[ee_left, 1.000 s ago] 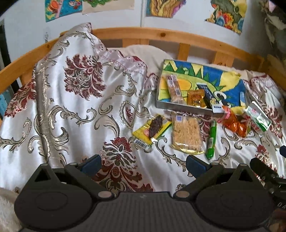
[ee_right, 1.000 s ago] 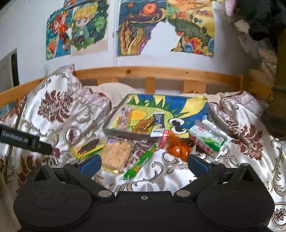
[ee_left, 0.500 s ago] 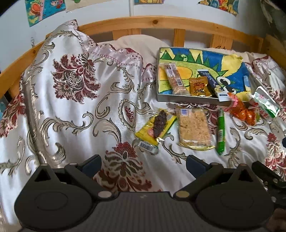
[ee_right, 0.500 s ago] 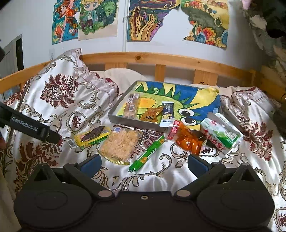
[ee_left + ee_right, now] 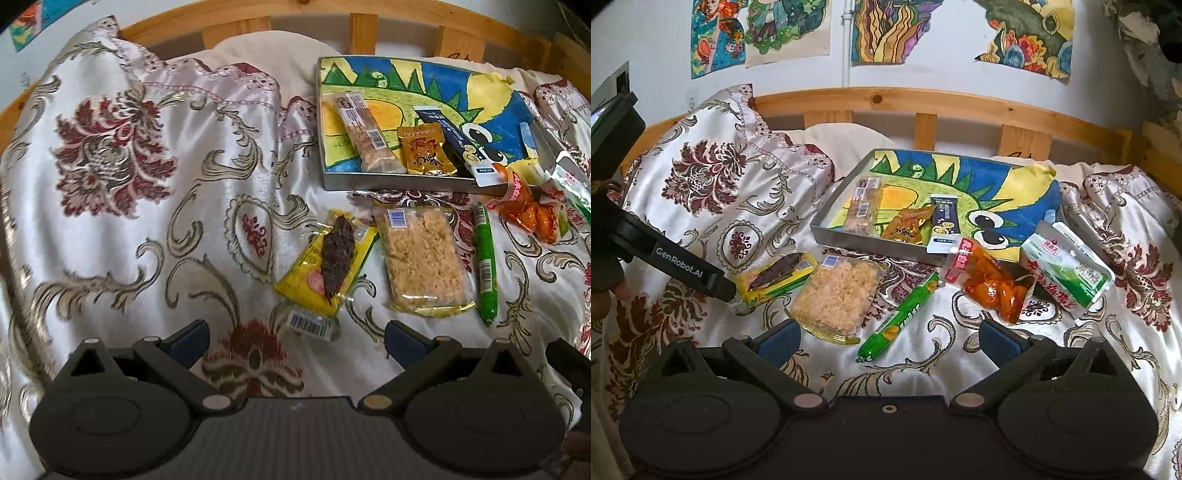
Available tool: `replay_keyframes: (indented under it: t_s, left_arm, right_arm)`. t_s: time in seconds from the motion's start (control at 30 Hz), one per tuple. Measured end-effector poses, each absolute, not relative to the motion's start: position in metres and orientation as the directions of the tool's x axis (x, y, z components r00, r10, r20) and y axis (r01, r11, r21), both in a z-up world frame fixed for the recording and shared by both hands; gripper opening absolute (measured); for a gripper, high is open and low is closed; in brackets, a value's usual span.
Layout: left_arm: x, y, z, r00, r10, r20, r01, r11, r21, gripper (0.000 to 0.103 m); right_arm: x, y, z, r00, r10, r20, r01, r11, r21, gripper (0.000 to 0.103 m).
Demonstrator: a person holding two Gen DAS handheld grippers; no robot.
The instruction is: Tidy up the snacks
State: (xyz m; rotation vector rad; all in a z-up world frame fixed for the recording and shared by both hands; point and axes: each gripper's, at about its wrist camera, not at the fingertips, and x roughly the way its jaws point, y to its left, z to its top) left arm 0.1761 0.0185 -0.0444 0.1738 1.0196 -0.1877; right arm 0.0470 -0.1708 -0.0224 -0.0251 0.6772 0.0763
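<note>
Loose snacks lie in a row on the satin bedspread in front of a shallow tray (image 5: 399, 183) lined with a dinosaur picture. From left to right they are a yellow jerky packet (image 5: 328, 266), a rice-crisp pack (image 5: 424, 258), a green sausage stick (image 5: 485, 266), an orange pack (image 5: 990, 284) and a green-and-white pouch (image 5: 1067, 269). My left gripper (image 5: 295, 339) is open and empty, just short of the yellow packet. My right gripper (image 5: 888, 339) is open and empty too, low before the rice-crisp pack (image 5: 838, 295) and sausage stick (image 5: 901, 317).
Inside the tray lie a long bar (image 5: 365, 133), a brown-gold packet (image 5: 424, 153) and a dark blue packet (image 5: 458, 144). A wooden bed rail (image 5: 923, 101) and a pillow (image 5: 273, 51) stand behind. A bulging fold of bedspread (image 5: 110, 155) rises at left.
Both grippers have come forward and tipped down toward the snacks, which now look larger. The left one has closed in on the yellow packet. Nothing was taken hold of.
</note>
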Motion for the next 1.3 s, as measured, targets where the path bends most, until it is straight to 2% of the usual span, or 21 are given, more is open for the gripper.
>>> replay_keyframes:
  t_s: [0.83,1.3]
  left_arm:
    - [0.226,0.006,-0.077,0.486,-0.138,-0.863,0.411,0.907,0.086,0.102]
    - [0.236,0.004,-0.089,0.503,-0.136,-0.854,0.491,0.858,0.152,0.102]
  right_arm:
    - [0.096,-0.159,-0.051,0.724,0.058,-0.688,-0.075,0.997,0.005,0.102]
    - [0.125,-0.131,-0.082,0.703,0.119,-0.701,-0.195,0.980,-0.029,0.102]
